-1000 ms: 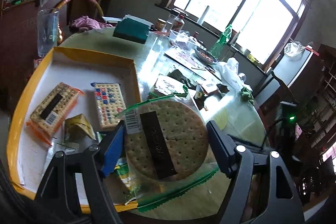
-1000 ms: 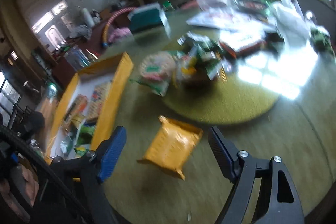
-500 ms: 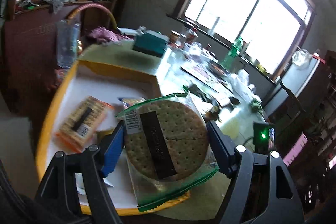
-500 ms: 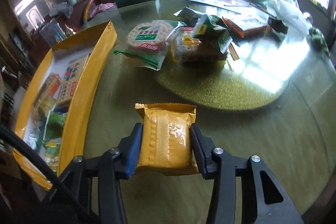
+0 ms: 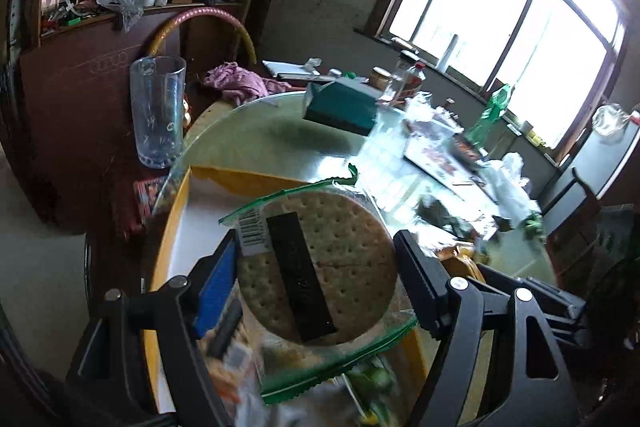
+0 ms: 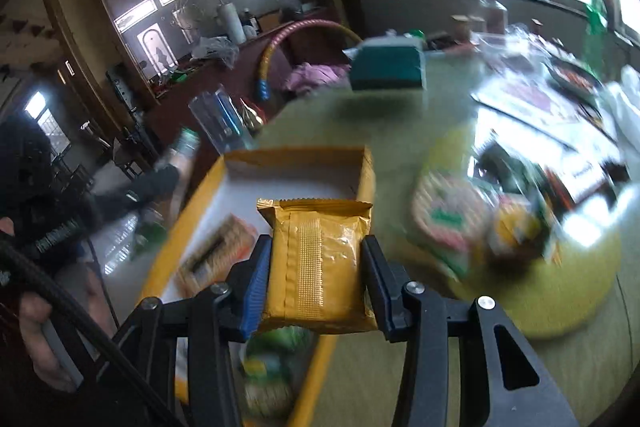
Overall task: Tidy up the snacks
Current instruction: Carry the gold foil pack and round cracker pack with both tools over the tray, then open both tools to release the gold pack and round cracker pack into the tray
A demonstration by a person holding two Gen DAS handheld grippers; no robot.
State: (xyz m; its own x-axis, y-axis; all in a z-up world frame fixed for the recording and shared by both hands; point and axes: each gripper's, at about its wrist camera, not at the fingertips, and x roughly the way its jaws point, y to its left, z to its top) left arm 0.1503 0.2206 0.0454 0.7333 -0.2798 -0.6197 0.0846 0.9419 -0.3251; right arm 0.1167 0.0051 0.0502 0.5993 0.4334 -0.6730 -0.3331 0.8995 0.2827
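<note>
Over tray [image 6: 232, 163]: yellow packet [image 6: 318, 263] newly gripped, lifted.

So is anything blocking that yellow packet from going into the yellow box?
Nothing visible does. The right tool holds the yellow snack packet above the box's near wall, and the yellow box is open on top. A cracker pack lies inside to the left, but white floor beyond it is bare.

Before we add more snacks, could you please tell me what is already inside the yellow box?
In the yellow box, an orange-wrapped cracker pack and green packets show. The gold packet held in the right tool covers the middle.
</note>
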